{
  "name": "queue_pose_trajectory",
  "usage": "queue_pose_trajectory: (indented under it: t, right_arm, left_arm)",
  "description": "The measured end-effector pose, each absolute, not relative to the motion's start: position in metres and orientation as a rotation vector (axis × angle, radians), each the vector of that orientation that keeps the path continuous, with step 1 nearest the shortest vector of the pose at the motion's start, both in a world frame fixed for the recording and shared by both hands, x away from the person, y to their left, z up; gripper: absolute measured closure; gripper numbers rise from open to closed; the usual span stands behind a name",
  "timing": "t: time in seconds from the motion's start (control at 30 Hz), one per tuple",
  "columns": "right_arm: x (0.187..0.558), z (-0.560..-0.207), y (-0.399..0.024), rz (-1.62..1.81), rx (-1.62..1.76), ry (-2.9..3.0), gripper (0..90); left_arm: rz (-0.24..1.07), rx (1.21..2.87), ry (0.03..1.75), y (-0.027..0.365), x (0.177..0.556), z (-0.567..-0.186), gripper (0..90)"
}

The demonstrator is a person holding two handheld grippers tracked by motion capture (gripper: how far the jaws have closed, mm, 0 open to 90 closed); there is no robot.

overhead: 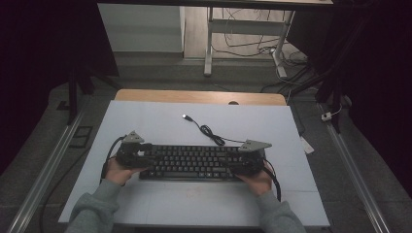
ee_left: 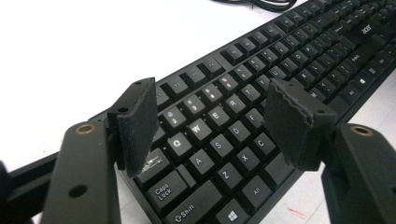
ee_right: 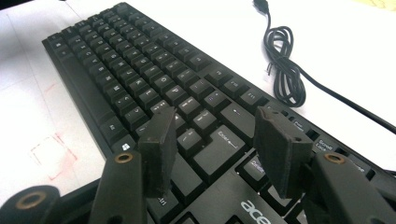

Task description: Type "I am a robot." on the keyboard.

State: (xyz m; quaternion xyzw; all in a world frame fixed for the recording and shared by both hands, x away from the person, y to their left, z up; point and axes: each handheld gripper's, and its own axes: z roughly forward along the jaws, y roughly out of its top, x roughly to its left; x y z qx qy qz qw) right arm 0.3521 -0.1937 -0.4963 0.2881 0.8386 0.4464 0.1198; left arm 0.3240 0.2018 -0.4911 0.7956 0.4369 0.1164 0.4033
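Keyboard (overhead: 194,162) is lying flat near the desk's (overhead: 160,121) front edge, roughly centred between its left and right edges, its long side running parallel to that edge, with its loose cable (overhead: 210,132) trailing back towards the far edge and the plug lying unconnected. At the keyboard's left end, the left gripper (ee_left: 212,128) is hovering over the Q-W-E-A-S keys with its fingers (ee_left: 137,123) standing wide apart, gripping nothing. At the right end, the right gripper (ee_right: 212,151) is poised over the Enter key area, its fingers (ee_right: 159,154) likewise spread and holding nothing. The step in hand appears to be a pause above both ends, either a release or the lead-in to pressing keys or lifting (hard to say which). A lift would call for the fingers to drop outside the keyboard's edges and close evenly on both ends. In the high view the grippers are covering both ends of the keyboard, so whether any finger is touching a key is unclear; the dim light is blurring the key legends there, and the keyboard's near edge is cut off in both gripper views.
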Motion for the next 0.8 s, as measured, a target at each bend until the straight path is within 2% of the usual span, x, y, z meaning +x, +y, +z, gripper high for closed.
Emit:
queue_pose_trajectory:
  t: [0.53, 0.8]
  right_arm:
    - [0.353, -0.489, -0.175, 1.368, 0.762, 2.494, 50.8]
    - [0.354, -0.488, -0.167, 1.394, 0.745, 2.514, 61.8]
  left_arm:
    - [0.288, 2.029, 1.095, 0.199, 0.327, -0.494, 33.6]
    - [0.288, 2.040, 1.095, 0.198, 0.328, -0.495, 33.0]
